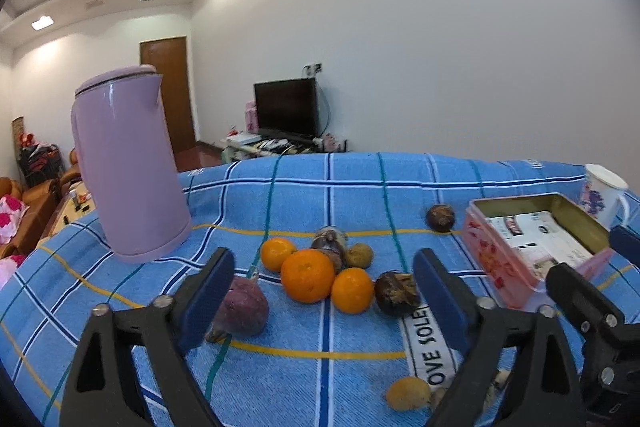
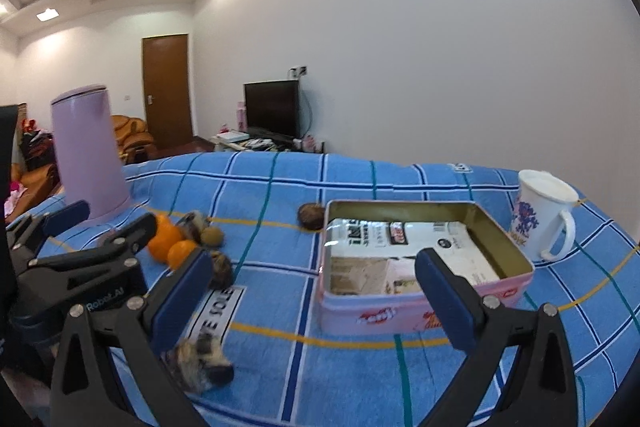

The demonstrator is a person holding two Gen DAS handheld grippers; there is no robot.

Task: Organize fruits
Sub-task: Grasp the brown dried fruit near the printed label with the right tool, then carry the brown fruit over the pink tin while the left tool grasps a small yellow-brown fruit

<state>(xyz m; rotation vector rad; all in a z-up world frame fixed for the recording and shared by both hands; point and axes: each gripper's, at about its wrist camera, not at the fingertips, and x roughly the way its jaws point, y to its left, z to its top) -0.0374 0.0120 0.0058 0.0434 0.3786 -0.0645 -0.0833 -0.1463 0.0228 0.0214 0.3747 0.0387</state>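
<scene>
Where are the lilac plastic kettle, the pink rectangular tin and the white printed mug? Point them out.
lilac plastic kettle (image 1: 128, 167): left wrist view, middle of its body.
pink rectangular tin (image 2: 400, 311): right wrist view, near side wall.
white printed mug (image 2: 540, 219): right wrist view, outer wall beside the handle.

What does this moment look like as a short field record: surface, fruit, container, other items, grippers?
surface: blue checked cloth
fruit: three oranges clustered mid-cloth with dark fruits beside them; purple fruit by the left finger; one dark fruit apart, behind the tin
container: pink tin, open, printed packet inside, no fruit in it
other items: lilac kettle, upright; white mug
left gripper: open, holding nothing
right gripper: open, holding nothing, aimed at the tin
</scene>
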